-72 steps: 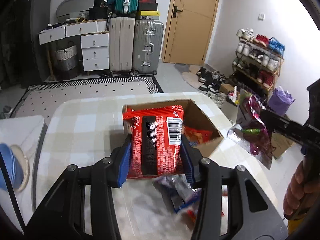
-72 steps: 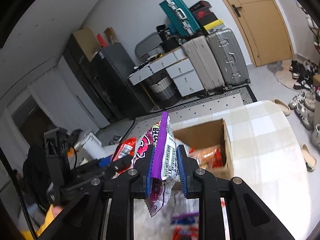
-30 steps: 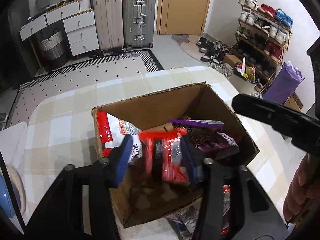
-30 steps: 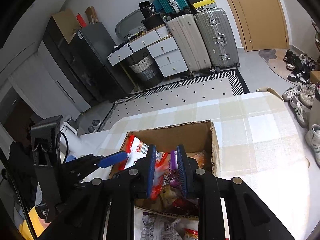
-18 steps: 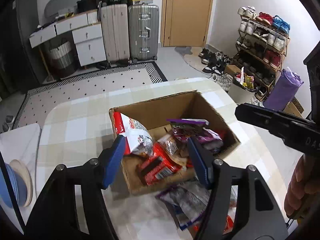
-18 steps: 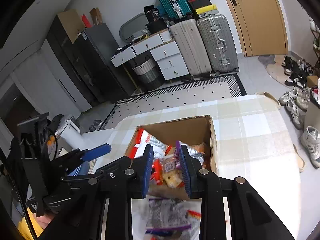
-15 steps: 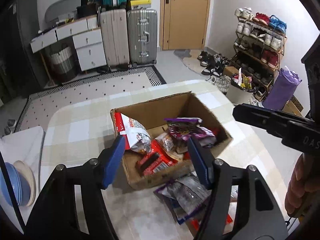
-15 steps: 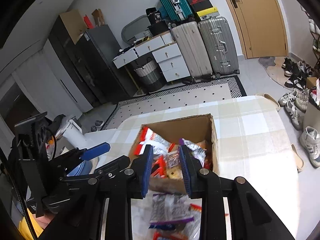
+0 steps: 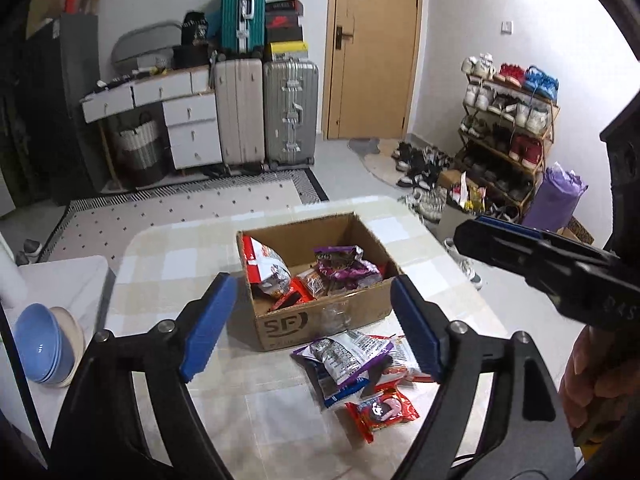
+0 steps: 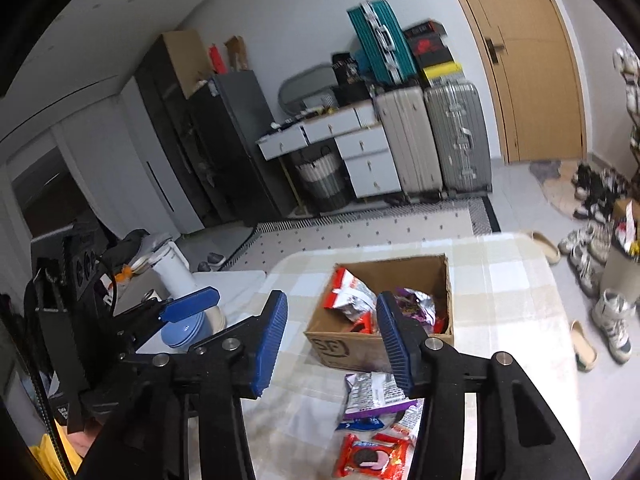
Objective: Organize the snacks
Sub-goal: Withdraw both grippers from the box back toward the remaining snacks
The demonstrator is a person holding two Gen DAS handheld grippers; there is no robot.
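Brown box (image 9: 320, 320) sits mid-table (image 9: 168, 264) with snacks (image 9: 344, 268) inside and bare checked cloth all around it. My left gripper (image 9: 312, 320) and right gripper (image 10: 332, 336) have just been opening; both jaws gape, holding nothing. More packets (image 9: 356, 364) lie just in front. Suitcases (image 9: 268, 112) stand behind.

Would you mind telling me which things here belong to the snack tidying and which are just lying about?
Part of the job:
- cardboard box, already holding snacks
- purple packet on the table
- red biscuit packet on the table
- left gripper and right gripper, both open and empty

Just lying about:
- blue bowls
- suitcases
- shoe rack
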